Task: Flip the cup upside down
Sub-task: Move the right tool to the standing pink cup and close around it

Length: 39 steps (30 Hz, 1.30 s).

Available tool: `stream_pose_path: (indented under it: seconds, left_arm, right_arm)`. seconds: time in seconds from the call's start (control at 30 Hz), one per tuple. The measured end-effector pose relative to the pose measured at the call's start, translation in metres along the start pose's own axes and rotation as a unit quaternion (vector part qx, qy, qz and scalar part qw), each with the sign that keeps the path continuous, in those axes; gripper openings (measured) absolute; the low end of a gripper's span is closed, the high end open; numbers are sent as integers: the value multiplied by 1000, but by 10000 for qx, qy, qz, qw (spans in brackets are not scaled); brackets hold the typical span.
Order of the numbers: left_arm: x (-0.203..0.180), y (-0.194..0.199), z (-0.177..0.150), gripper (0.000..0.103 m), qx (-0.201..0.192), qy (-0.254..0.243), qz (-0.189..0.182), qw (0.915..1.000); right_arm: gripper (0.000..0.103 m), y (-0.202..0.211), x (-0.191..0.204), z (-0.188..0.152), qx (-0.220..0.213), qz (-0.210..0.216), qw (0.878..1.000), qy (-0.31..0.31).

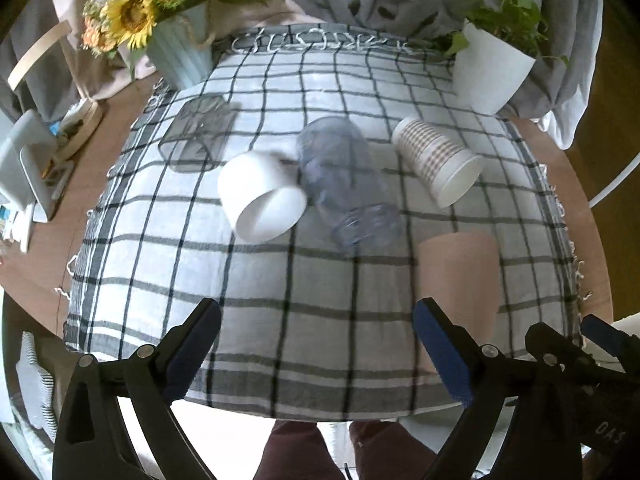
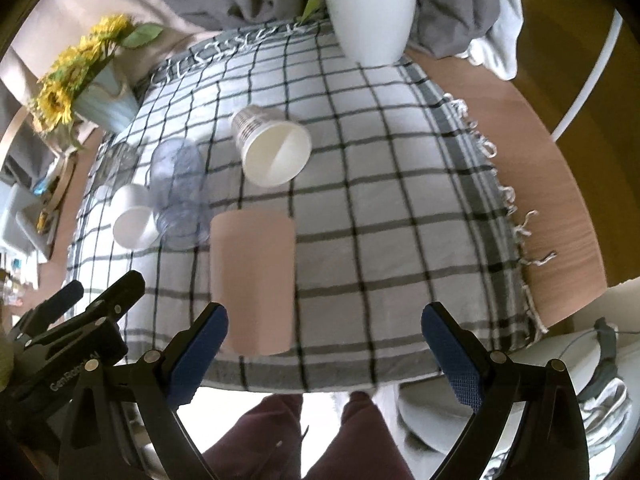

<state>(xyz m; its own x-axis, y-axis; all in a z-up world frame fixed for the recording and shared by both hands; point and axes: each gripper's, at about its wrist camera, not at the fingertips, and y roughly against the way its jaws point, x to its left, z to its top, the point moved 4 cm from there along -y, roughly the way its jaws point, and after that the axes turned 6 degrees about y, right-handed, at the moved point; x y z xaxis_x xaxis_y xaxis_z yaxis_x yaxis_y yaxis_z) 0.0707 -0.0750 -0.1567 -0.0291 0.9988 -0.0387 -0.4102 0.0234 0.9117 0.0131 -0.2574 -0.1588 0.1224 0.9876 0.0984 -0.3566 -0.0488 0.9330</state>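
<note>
Several cups are on a checked cloth. A pink cup stands near the front edge; it also shows in the left wrist view. A white cup, a clear plastic cup and a patterned paper cup lie on their sides. A dark clear cup sits at the back left. My left gripper is open and empty, short of the cups. My right gripper is open and empty, with the pink cup just ahead of its left finger.
A sunflower vase stands at the back left and a white plant pot at the back right. Wooden table shows around the cloth. Clutter lies at the far left. The person's legs are below the front edge.
</note>
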Motion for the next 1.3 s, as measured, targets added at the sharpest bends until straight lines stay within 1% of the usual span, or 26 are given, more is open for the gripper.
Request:
stream_pose_path:
  seconds: [0.13, 0.4, 0.57, 0.7, 0.97, 1.17, 1.2, 1.23, 1.3]
  left_arm:
    - [11, -4, -5, 98, 96, 15, 57, 9999]
    - [26, -13, -17, 98, 299, -43, 176, 9994]
    - [34, -23, -23, 98, 458, -51, 136, 9988]
    - [39, -28, -25, 98, 491, -92, 156, 9986]
    - [37, -32, -23, 98, 491, -279, 98, 9984]
    - [32, -33, -18, 98, 476, -390, 48, 9981]
    - [31, -33, -18, 98, 466, -412, 49, 9981]
    - [30, -33, -17, 98, 450, -437, 55, 9980]
    - [28, -32, -15, 98, 424, -491, 57, 9979]
  right_arm:
    - [96, -10, 12, -4, 186, 216, 9996, 32]
    - [91, -32, 30, -13, 543, 382, 9977, 104]
    - [88, -47, 39, -18, 736, 444, 9963, 91]
    - [83, -59, 45, -22, 883, 522, 9947, 46]
    - [78, -72, 46, -23, 862, 405, 9954, -104]
    - [69, -76, 46, -22, 832, 548, 9949, -175]
    - [63, -76, 47, -22, 812, 607, 9947, -178]
    - [62, -75, 48, -22, 798, 648, 9946, -171]
    - [62, -73, 49, -22, 743, 597, 9953, -147]
